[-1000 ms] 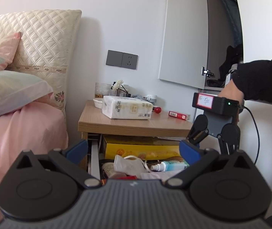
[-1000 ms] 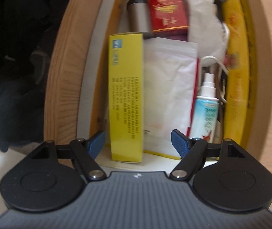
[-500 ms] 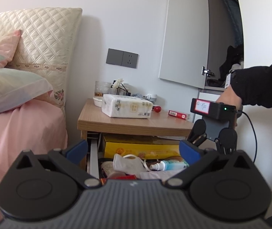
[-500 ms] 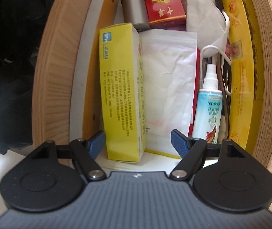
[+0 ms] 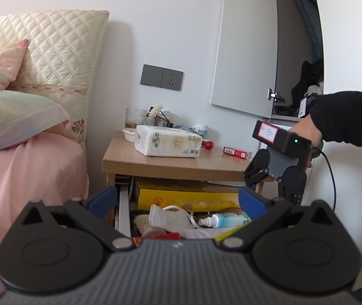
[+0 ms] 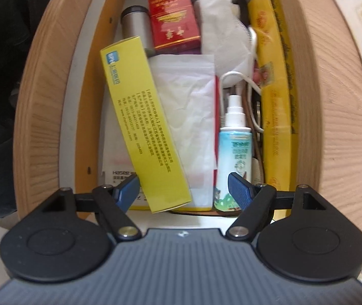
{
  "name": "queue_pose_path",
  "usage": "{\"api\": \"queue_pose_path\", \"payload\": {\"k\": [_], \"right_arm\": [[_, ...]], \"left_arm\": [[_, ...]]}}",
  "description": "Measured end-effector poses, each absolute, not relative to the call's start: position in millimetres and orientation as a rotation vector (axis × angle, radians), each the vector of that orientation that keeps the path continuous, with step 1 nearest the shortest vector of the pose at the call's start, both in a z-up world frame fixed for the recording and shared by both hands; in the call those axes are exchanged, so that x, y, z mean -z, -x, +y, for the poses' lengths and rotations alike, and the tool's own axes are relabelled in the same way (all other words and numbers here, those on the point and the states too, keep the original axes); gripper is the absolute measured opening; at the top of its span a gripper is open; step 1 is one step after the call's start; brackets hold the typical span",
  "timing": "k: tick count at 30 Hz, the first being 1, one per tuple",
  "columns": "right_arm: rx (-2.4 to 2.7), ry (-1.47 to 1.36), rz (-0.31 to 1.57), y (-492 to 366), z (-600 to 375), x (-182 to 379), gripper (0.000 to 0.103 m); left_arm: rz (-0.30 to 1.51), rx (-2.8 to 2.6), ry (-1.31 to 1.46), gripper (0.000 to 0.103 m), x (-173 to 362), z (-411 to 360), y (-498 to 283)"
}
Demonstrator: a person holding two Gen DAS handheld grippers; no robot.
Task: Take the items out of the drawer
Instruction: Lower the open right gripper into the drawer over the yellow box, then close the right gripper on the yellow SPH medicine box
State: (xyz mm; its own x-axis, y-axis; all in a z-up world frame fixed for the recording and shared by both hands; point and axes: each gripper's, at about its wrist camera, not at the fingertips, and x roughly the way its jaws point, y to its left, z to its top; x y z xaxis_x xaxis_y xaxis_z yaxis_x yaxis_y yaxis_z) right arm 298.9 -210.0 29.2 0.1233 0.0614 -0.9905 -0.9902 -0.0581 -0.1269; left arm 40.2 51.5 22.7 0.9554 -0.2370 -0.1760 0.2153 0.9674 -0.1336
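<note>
The open drawer (image 6: 89, 117) holds a yellow medicine box (image 6: 142, 127), a white plastic bag (image 6: 188, 106), a spray bottle (image 6: 234, 150), a red cigarette pack (image 6: 173, 23), a silver can (image 6: 135, 25), a white mask (image 6: 221, 30) and a long yellow box (image 6: 275, 101). My right gripper (image 6: 183, 188) is open over the drawer's near end. The medicine box lies tilted with its near end between the fingers, close to the left one. My left gripper (image 5: 178, 199) is open and holds nothing, facing the drawer (image 5: 125, 211) from the front. The right gripper (image 5: 272, 185) shows there, pointing down.
The nightstand top (image 5: 170, 162) carries a tissue pack (image 5: 168, 142), a red pack (image 5: 236, 151), a glass and small clutter. A pink bed (image 5: 28, 178) with pillows is on the left. On the right an open wardrobe door (image 5: 244, 50) hangs, and a black sleeve (image 5: 348, 117) reaches in.
The right gripper has come closer to the drawer's contents. The yellow medicine box now lies askew, its near end swung right, baring white paper beneath. The left gripper has hardly moved.
</note>
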Motion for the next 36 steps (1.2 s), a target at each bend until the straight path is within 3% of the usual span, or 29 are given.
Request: {"api": "queue_pose_path", "payload": {"k": [21,30,33,36], "right_arm": [[-1.315,1.352,1.008,-259.5,-166.2,-42.0,0.076],[-1.282,1.317,1.058,-261.4,-165.6,-61.4,0.062],[-1.279,1.335,1.047,-257.1,-167.3,-68.6,0.046],[-1.253,1.321,1.03,-256.6,-170.4,-80.9,0.043]], "left_arm": [[0.2,0.233,0.123,0.103,-22.0,53.3,-41.7],[0.219,0.244,0.11,0.103,-19.9,46.5,-43.5],[0.225,0.241,0.111,0.103,-19.3,45.9,-44.4],[0.235,0.236,0.111,0.103,-18.6,44.9,-46.0]]}}
